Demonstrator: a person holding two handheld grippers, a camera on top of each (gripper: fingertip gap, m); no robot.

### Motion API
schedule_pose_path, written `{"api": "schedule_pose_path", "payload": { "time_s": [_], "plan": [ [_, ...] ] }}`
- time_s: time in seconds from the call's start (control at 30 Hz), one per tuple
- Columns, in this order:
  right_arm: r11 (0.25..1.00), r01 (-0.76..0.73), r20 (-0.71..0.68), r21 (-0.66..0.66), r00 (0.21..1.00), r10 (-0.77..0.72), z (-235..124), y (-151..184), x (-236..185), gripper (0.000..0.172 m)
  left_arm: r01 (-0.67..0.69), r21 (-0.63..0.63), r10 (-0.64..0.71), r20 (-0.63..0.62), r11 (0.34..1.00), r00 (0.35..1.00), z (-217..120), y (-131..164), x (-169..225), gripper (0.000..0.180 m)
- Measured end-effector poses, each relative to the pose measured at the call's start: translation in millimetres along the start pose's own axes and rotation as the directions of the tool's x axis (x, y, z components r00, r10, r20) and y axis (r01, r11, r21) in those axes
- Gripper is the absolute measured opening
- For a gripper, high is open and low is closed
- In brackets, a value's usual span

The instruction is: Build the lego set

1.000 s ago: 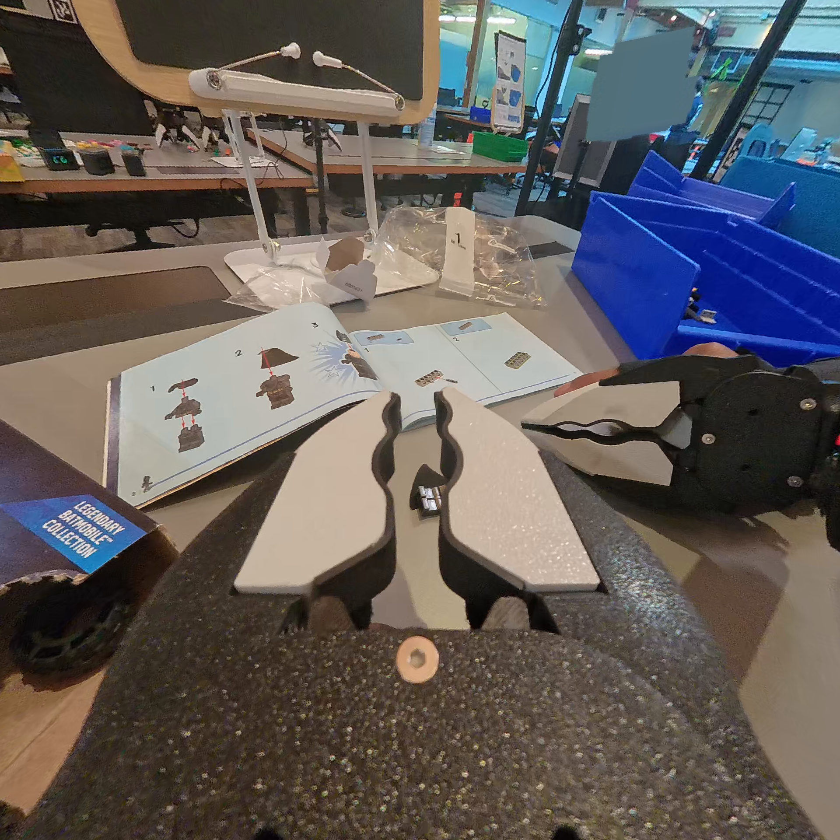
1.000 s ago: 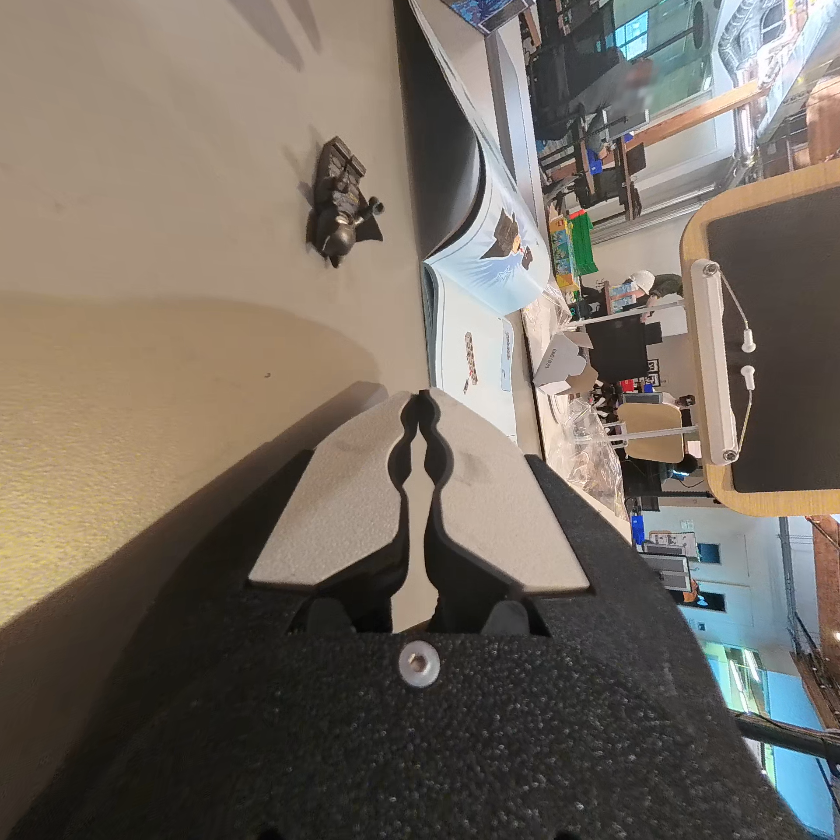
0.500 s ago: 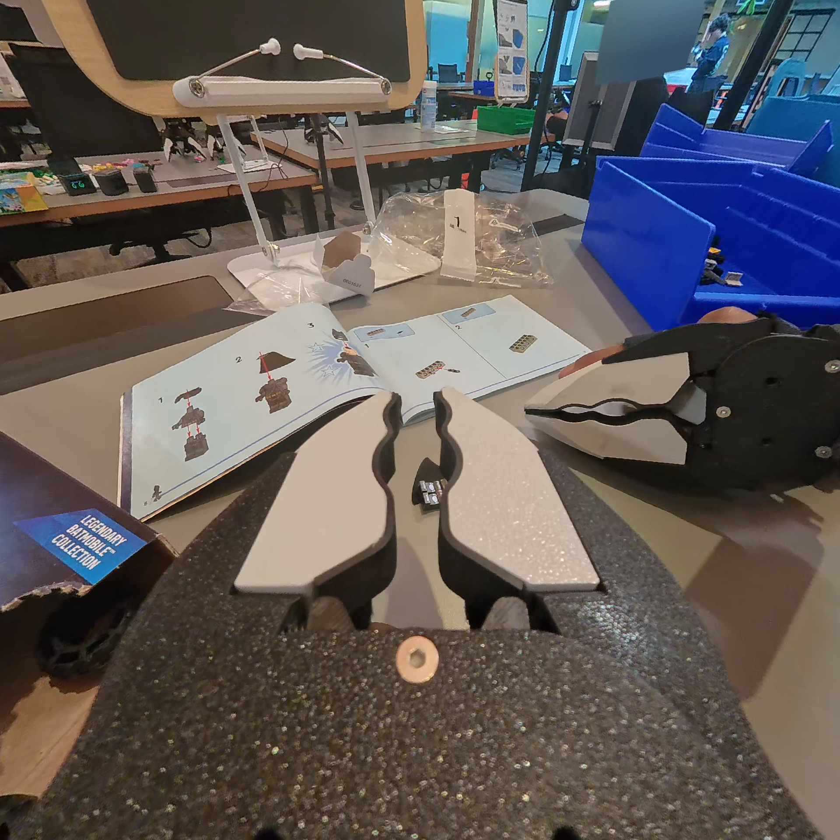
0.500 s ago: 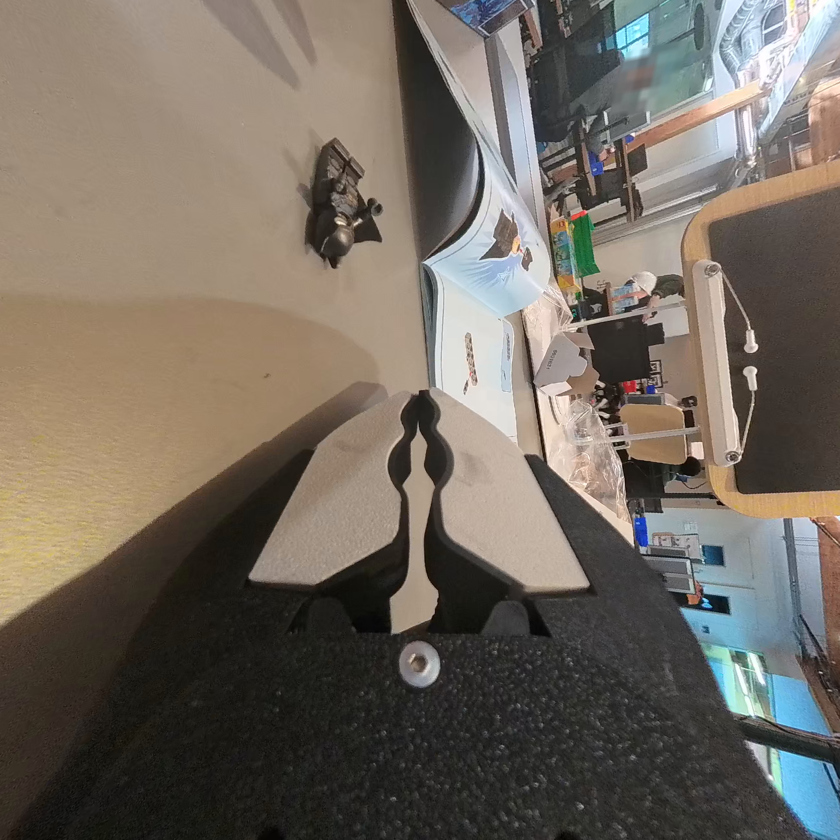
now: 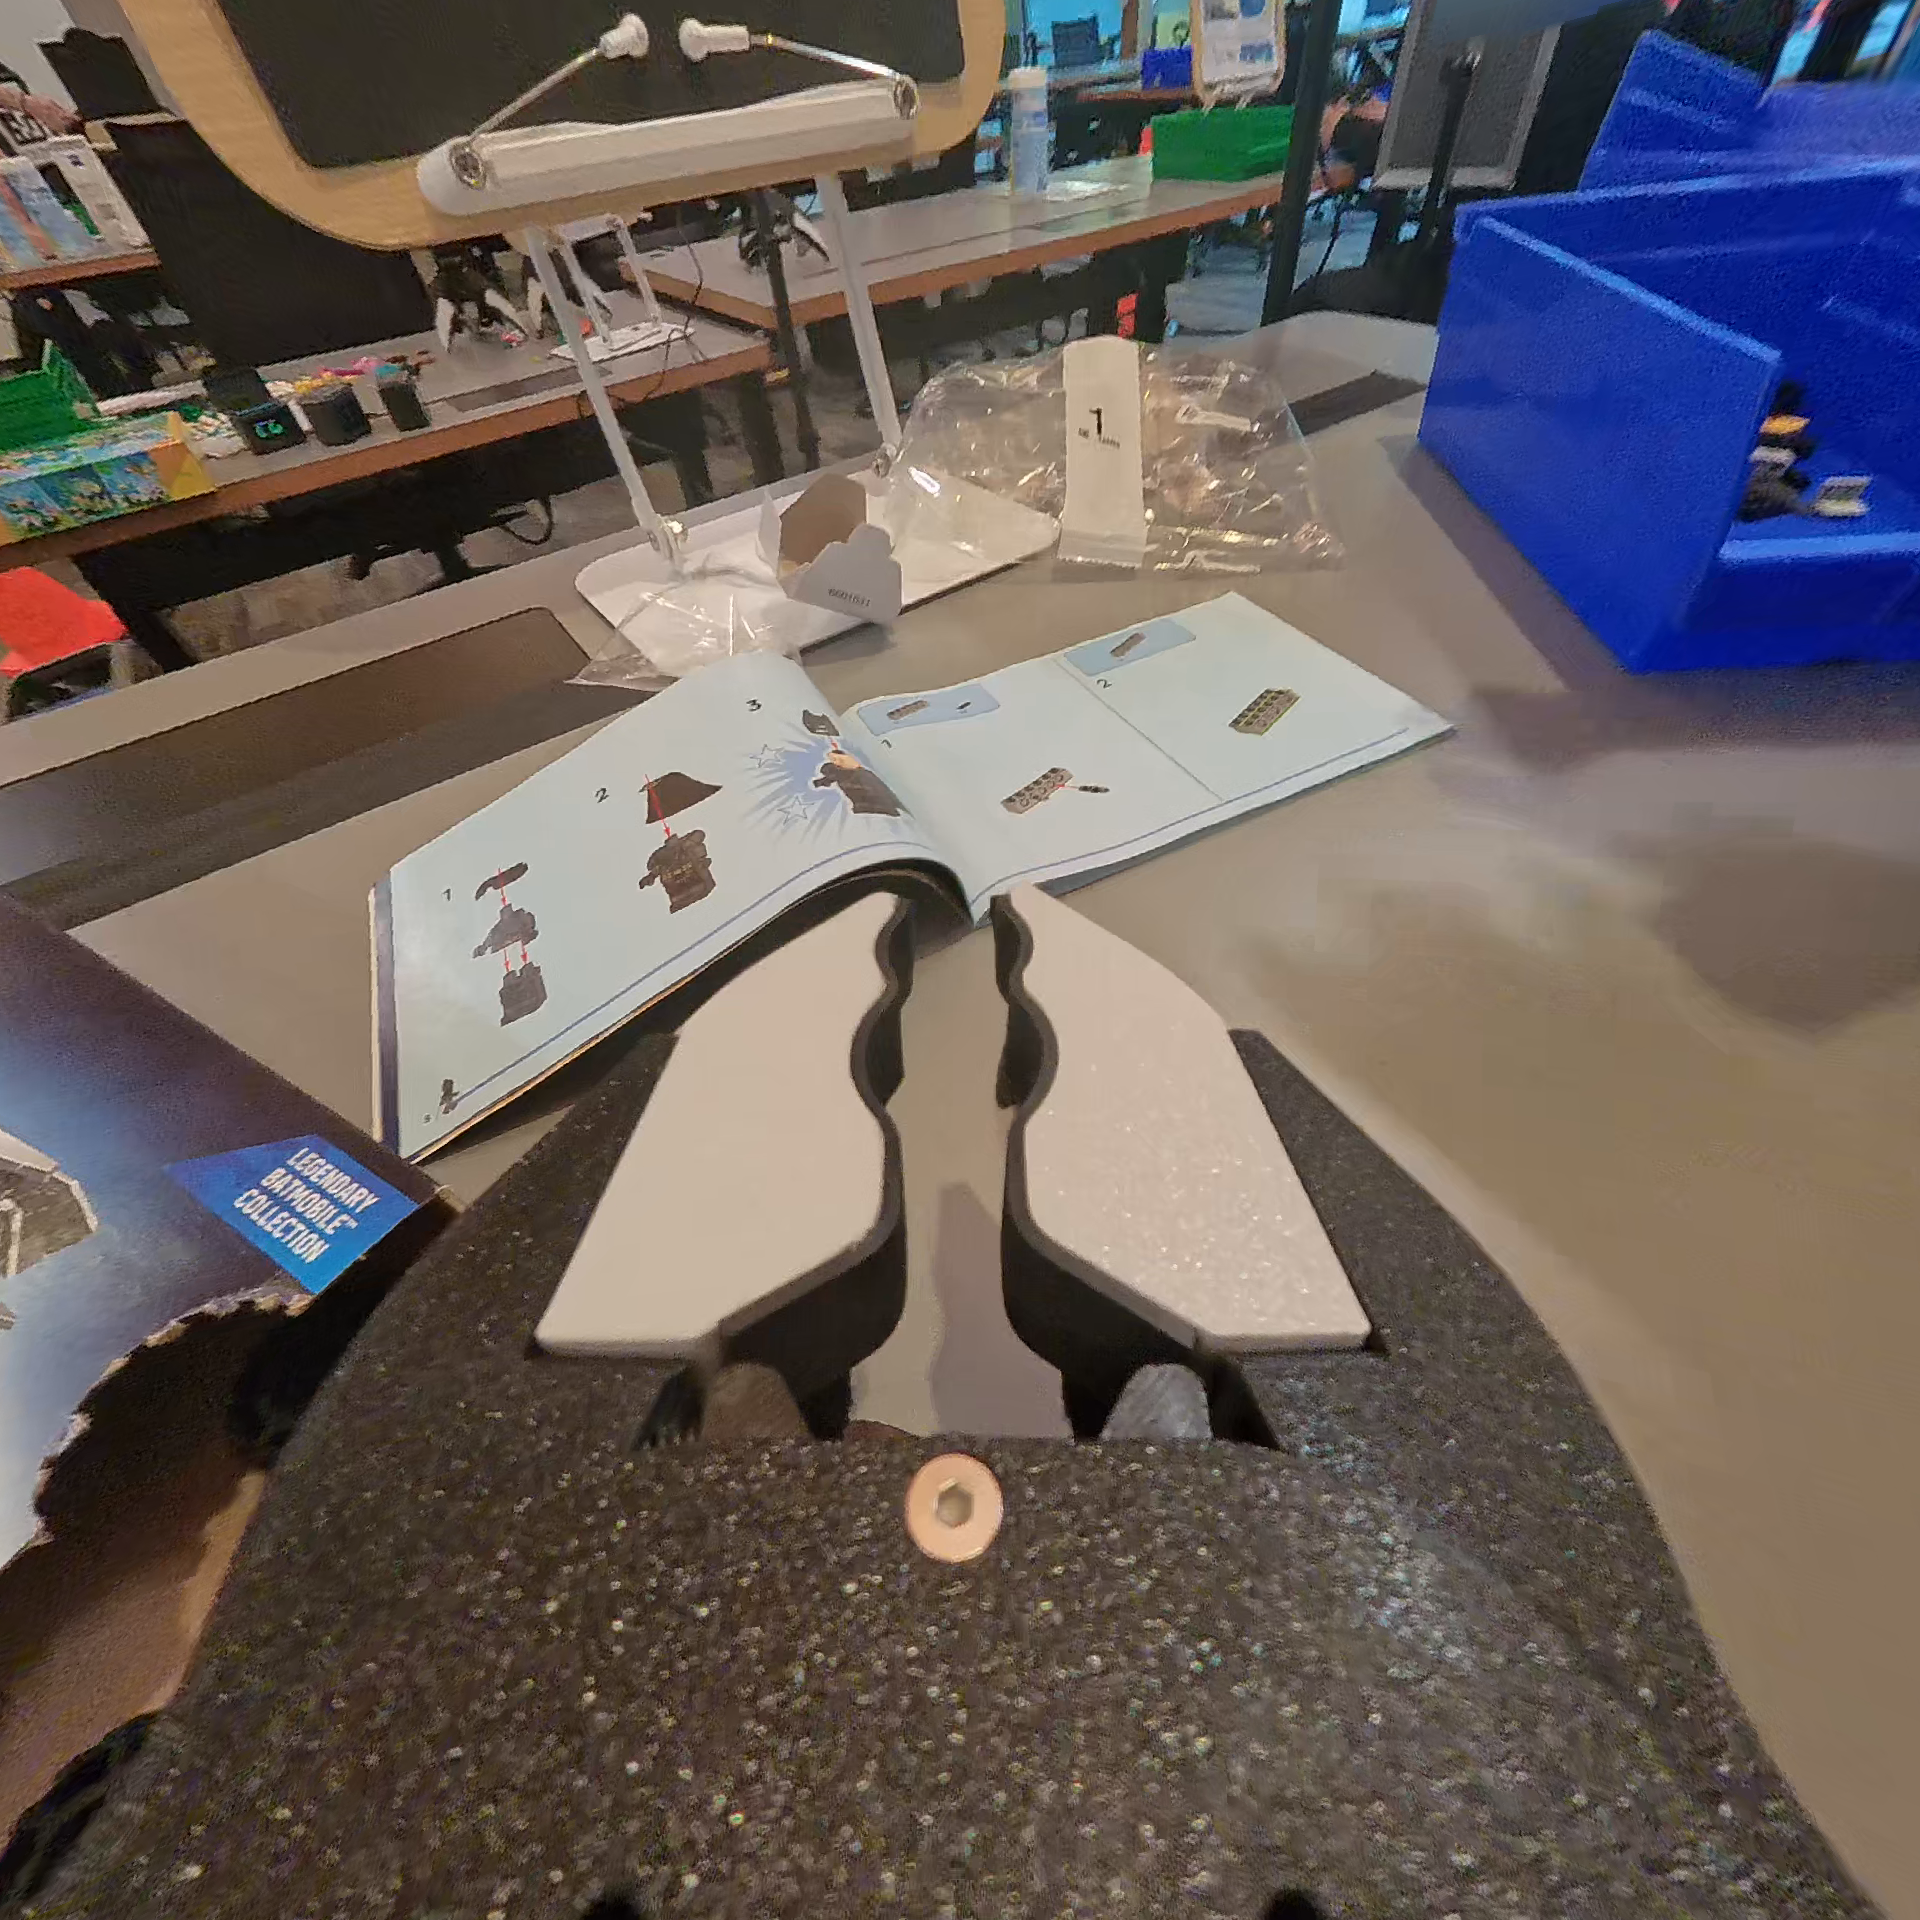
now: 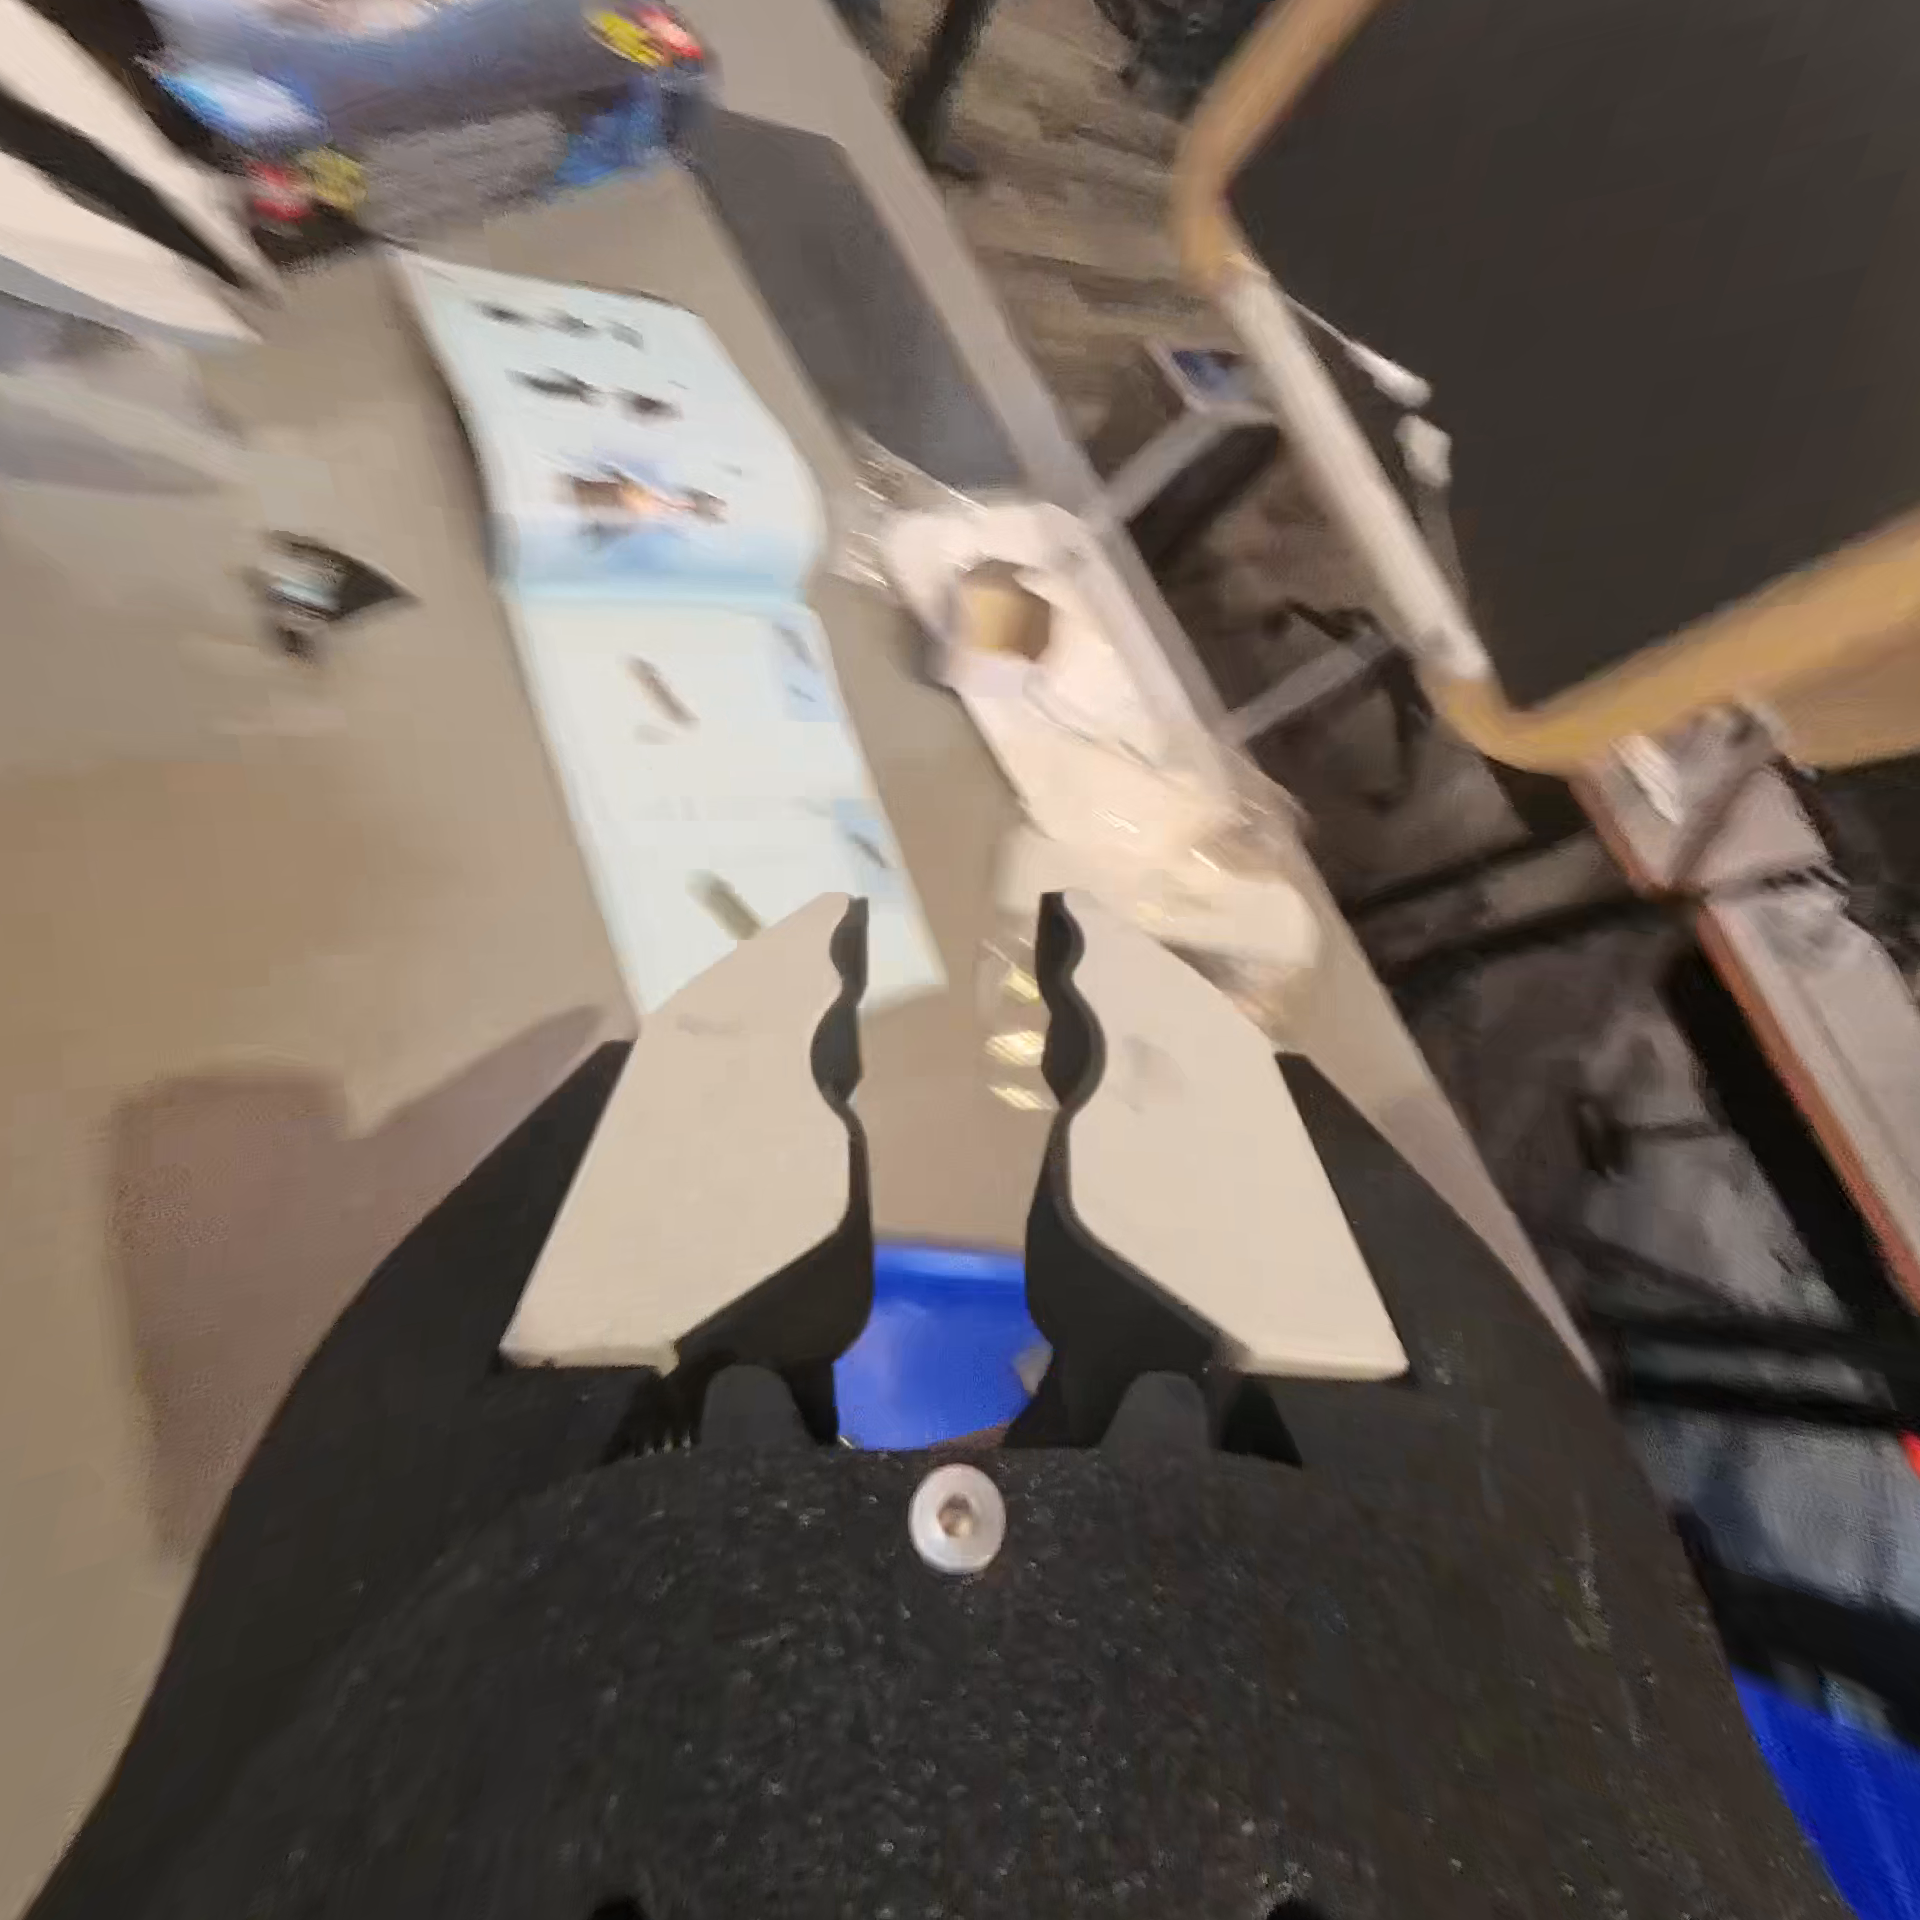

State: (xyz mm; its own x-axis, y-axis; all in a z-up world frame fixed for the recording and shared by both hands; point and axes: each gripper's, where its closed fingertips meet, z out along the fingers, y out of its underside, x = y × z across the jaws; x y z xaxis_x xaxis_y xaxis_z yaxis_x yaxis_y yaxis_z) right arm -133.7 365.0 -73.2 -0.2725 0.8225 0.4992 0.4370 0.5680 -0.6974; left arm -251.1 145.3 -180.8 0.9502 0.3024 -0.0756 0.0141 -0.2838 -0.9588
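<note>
Lying just beside the open instruction booklet [image 5: 914,831], the small black toy figure [image 6: 312,592] is sitting free on the bench [image 5: 1558,1091]. We are holding both grippers' jaws apart and empty: left gripper [image 5: 945,914] at the booklet's near edge, right gripper [image 6: 951,914] above the blue bin [image 5: 1600,488].

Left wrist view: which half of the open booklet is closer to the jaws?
The left-hand page, the one with three numbered steps. Its lower edge runs beside the left gripper; the right-hand page stretches away toward the blue bin.
</note>
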Motion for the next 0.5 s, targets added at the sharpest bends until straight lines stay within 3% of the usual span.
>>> {"api": "schedule_pose_path", "payload": {
  "time_s": [0.13,0.27,0.4,0.5],
  "plan": [
    [0.961,-0.125,-0.074,-0.248,0.991,0.109,-30,109,90,0.026,-0.062,-0.032,0.063,0.042,0.998,0.997,-1,5,-5,0.015],
    [0.83,-0.112,0.116,-0.547,0.971,0.207,-24,221,87,0.027,-0.083,-0.054,0.086,0.039,0.995,0.996,2,8,-2,0.014],
    [0.734,-0.05,0.181,-0.677,0.956,0.232,-10,264,76,0.029,-0.122,-0.073,0.125,0.043,0.99,0.991,4,10,0,0.015],
    [0.736,-0.025,0.228,-0.677,0.943,0.242,-9,267,73,0.032,-0.151,-0.081,0.156,0.051,0.985,0.986,5,12,-1,0.015]
  ]
}}
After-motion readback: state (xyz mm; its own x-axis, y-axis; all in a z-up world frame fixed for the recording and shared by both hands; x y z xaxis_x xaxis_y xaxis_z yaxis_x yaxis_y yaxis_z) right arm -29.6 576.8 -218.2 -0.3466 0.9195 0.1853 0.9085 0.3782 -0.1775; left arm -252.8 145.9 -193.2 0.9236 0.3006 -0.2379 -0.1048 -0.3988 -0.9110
